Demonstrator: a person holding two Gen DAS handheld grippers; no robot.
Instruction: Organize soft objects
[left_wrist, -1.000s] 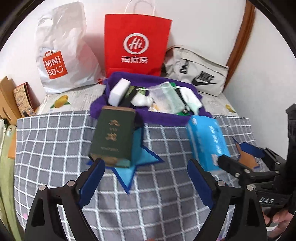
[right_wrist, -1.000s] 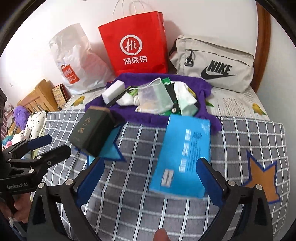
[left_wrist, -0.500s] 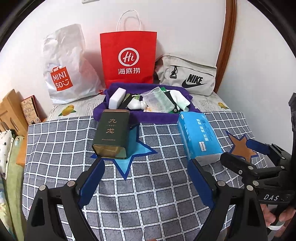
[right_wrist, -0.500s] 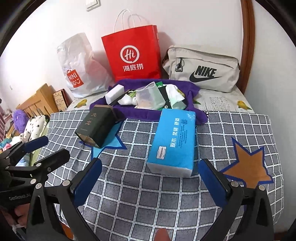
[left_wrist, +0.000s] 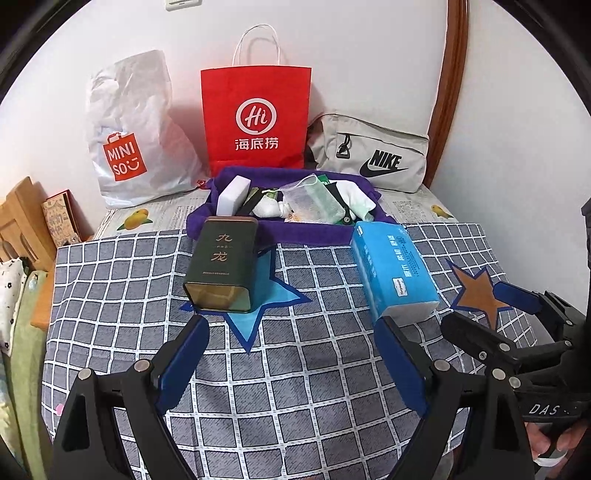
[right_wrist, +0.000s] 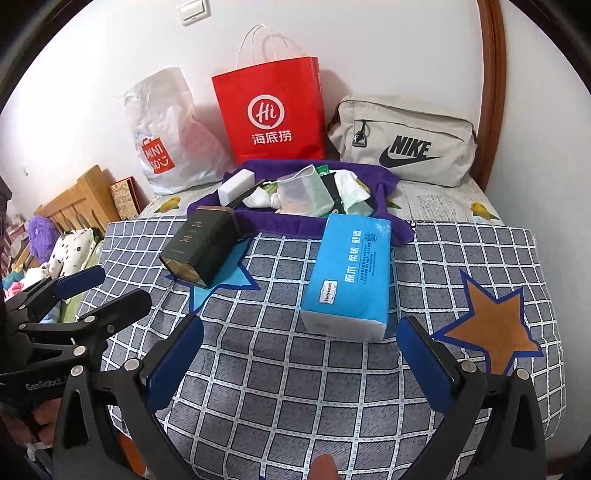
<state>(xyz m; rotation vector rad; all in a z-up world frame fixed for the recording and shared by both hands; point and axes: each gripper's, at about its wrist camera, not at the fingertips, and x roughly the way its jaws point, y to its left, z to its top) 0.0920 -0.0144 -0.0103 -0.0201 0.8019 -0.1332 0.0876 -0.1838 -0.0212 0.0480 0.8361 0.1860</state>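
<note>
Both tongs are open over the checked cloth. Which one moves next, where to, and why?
Probably ease the right tongs forward around the blue tissue pack: it lies flat right ahead of them, untouched, its near white end centred between the open fingers. The left tongs face the hard green tin.

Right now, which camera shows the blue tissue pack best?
The right wrist view: the blue tissue pack lies centred ahead of the open jaws, top face and printing readable. The left wrist view shows it off to the right, skewed, its near end partly behind a finger.
</note>
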